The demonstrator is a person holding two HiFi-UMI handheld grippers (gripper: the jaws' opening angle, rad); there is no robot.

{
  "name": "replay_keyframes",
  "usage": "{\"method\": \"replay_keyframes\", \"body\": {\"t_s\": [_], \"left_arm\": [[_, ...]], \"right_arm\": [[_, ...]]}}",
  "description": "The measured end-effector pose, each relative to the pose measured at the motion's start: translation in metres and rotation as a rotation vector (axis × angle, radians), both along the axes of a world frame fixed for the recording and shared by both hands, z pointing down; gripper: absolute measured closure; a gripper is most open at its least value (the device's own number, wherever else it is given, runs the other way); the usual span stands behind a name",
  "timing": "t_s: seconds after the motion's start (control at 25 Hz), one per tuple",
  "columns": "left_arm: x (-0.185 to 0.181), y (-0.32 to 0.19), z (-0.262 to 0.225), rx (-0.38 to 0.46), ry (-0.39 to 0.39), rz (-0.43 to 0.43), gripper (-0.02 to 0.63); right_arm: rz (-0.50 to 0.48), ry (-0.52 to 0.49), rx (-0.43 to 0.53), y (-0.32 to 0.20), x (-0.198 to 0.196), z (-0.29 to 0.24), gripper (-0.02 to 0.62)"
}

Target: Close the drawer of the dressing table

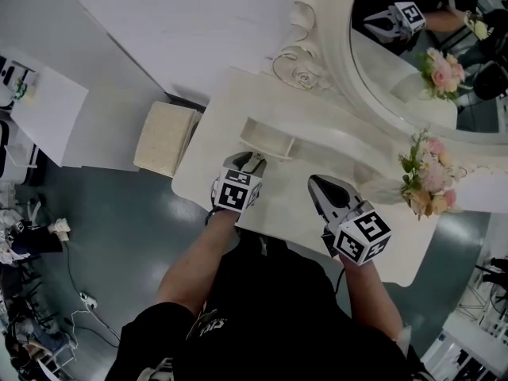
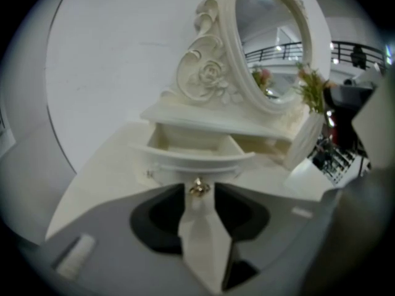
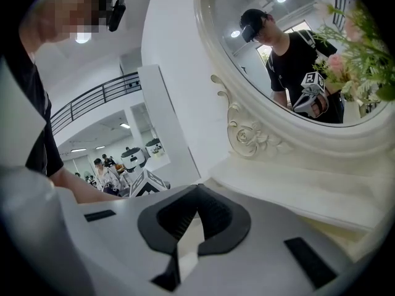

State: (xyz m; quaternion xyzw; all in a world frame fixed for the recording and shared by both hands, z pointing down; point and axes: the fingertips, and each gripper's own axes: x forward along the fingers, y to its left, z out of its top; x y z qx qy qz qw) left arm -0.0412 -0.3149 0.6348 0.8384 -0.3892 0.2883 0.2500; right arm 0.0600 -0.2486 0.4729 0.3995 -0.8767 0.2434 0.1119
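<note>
On the dressing table (image 1: pixel 282 201), the drawer (image 1: pixel 267 140) juts from the back, beneath the mirror (image 1: pixel 413 54); the left gripper (image 1: pixel 252 163) sits just before it, the right gripper (image 1: pixel 317 183) further right. Flowers (image 1: pixel 429 177) stand near the right edge.

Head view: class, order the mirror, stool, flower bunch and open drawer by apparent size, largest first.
1. mirror
2. stool and flower bunch: about alike, so not ranked
3. open drawer, smallest

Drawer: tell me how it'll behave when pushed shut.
The drawer looks rigid and empty, so probably light; standing open, it should slide straight back. Its curved front looks glossy, so a push beside the knob might slip.
</note>
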Motion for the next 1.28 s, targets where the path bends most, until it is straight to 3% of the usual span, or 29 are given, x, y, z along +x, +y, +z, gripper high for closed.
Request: {"method": "replay_keyframes", "body": {"t_s": [0.2, 1.28], "left_arm": [[0.001, 0.0, 0.004, -0.012, -0.027, 0.018, 0.499], [0.016, -0.033, -0.013, -0.031, 0.036, 0.055, 0.502]], "right_arm": [[0.009, -0.001, -0.008, 0.0, 0.003, 0.001, 0.601], [0.049, -0.017, -0.01, -0.012, 0.005, 0.002, 0.601]]}}
